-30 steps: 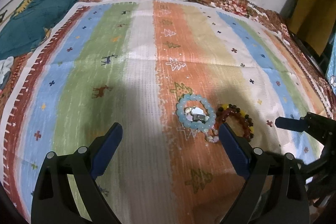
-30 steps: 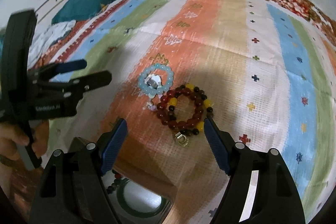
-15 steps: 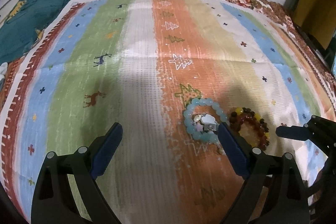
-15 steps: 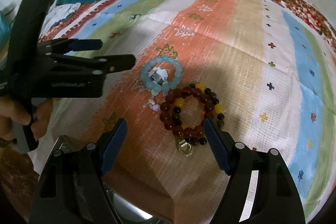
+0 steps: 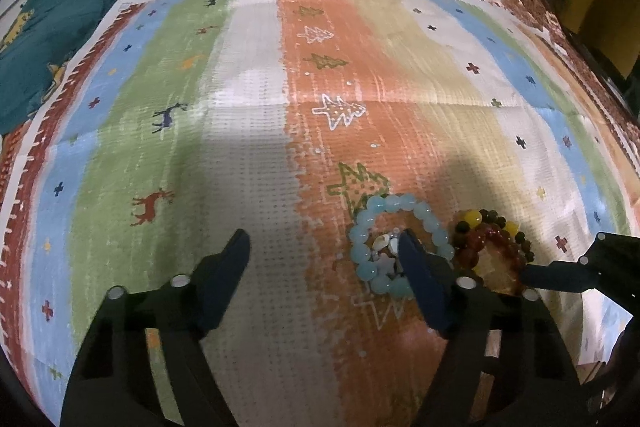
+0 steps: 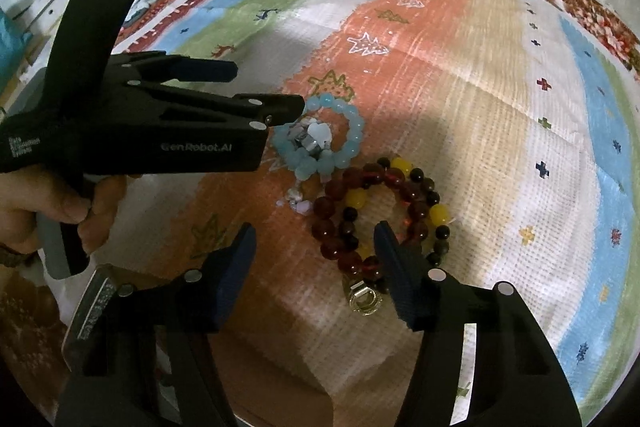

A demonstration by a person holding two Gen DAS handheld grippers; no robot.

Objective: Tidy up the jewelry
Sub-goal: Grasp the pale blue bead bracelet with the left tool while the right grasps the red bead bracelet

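Striped cloth (image 5: 248,163): blue bead bracelet (image 6: 320,135) lay on its orange band, touching red and yellow bead bracelet (image 6: 380,211). Left gripper (image 5: 324,259): fingers wide apart, empty, one finger over the blue bracelet. Right gripper (image 6: 314,251): fingers wide apart, empty, just above the red bracelet.

We see open striped cloth (image 5: 248,163) ahead and left of the left gripper (image 5: 324,259). On its right the pale blue bracelet (image 5: 400,247) and red-and-yellow bracelet (image 6: 380,211) lie touching, with the right gripper (image 6: 316,263) crowding just beside them.
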